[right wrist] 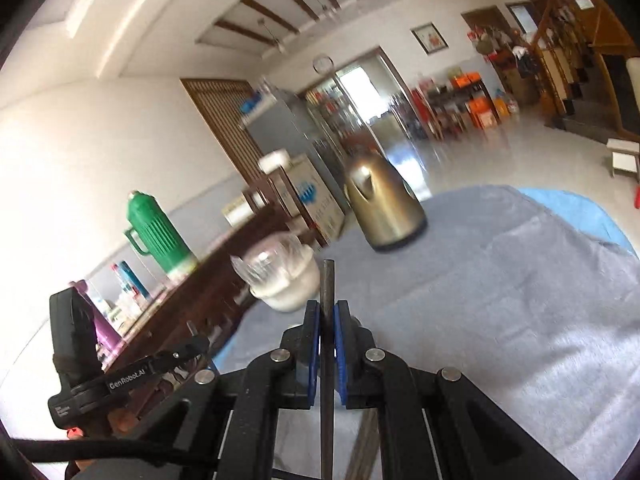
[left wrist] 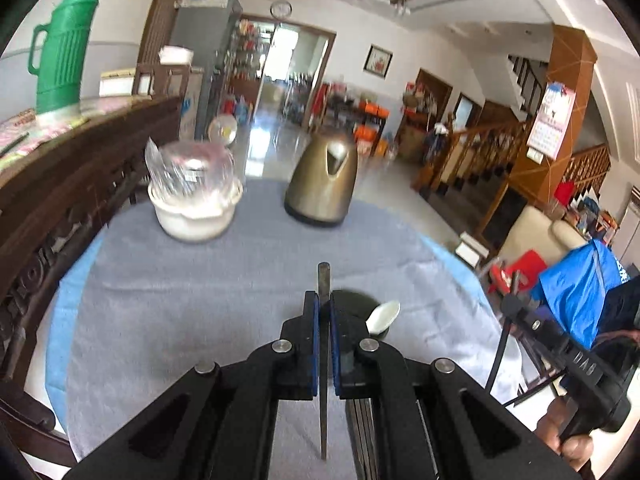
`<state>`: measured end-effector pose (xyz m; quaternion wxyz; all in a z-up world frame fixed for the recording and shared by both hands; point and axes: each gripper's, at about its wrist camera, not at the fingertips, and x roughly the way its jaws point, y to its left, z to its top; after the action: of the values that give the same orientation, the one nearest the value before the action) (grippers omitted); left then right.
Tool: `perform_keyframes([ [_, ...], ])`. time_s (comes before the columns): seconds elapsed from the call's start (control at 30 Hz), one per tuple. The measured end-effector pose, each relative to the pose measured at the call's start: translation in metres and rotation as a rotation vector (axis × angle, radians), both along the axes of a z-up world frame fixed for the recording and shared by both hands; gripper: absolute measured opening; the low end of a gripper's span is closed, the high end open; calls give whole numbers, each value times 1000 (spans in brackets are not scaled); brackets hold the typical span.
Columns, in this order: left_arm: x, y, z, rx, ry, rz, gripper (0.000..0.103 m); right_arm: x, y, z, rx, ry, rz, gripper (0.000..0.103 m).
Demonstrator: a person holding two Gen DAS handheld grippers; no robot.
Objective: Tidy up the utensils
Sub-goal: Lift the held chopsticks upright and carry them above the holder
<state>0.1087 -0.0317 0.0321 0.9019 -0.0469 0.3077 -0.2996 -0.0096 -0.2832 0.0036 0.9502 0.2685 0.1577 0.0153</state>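
— While each gripper's fingers pinch a thin dark utensil, where's the spoon?
— Left gripper [left wrist: 324,316] and right gripper [right wrist: 327,320] hold theirs at lower centre; white spoon [left wrist: 383,316] rests on the dark dish [left wrist: 356,300], tabletop [left wrist: 200,280] lower right, likely awaiting sorting.

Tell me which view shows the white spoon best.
The left wrist view. There the white spoon shows its bowl against a dark round object on the grey cloth, just right of the left gripper. The right wrist view does not show it.
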Motion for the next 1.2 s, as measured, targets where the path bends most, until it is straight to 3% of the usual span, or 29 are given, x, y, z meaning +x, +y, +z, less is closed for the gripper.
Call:
perform_keyframes([
  [0.1, -6, 3, 5, 3, -38, 18, 5, 4, 9, -2, -58, 10, -2, 8],
  [0.27, -10, 1, 0, 8, -53, 17, 5, -3, 5, -9, 22, -70, 31, 8],
  [0.33, -10, 0, 2, 10, -54, 16, 5, -3, 6, -11, 11, -60, 16, 8],
  [0.47, -12, -1, 2, 24, -67, 19, 5, -7, -2, -11, 94, -103, 10, 8],
  [0.57, -12, 2, 1, 16, -61, 22, 5, -6, -3, -10, 49, -85, -22, 8],
  [0.6, -12, 3, 1, 14, -60, 21, 5, -6, -5, -12, 72, -83, -15, 8],
  [0.7, -11, 4, 1, 13, -55, 28, 5, -3, -30, -31, 341, -76, 21, 8],
  [0.73, -11, 4, 1, 13, -54, 27, 5, -1, -36, -36, 377, -41, -2, 8],
  [0.8, -11, 4, 1, 14, -53, 29, 5, 6, -41, -42, 327, 88, -107, 8],
  [0.87, -10, 4, 1, 14, -54, 29, 5, 14, -32, -38, 106, 234, -237, 8],
  [0.9, -10, 3, 1, 14, -54, 29, 5, 14, -31, -38, 89, 238, -247, 8],
  [1.0, -10, 3, 1, 14, -50, 27, 5, 10, -39, -38, 192, 177, -209, 7],
  [1.2, -10, 0, 0, 17, -39, 15, 5, 6, -39, -21, 143, 100, -210, 7],
])
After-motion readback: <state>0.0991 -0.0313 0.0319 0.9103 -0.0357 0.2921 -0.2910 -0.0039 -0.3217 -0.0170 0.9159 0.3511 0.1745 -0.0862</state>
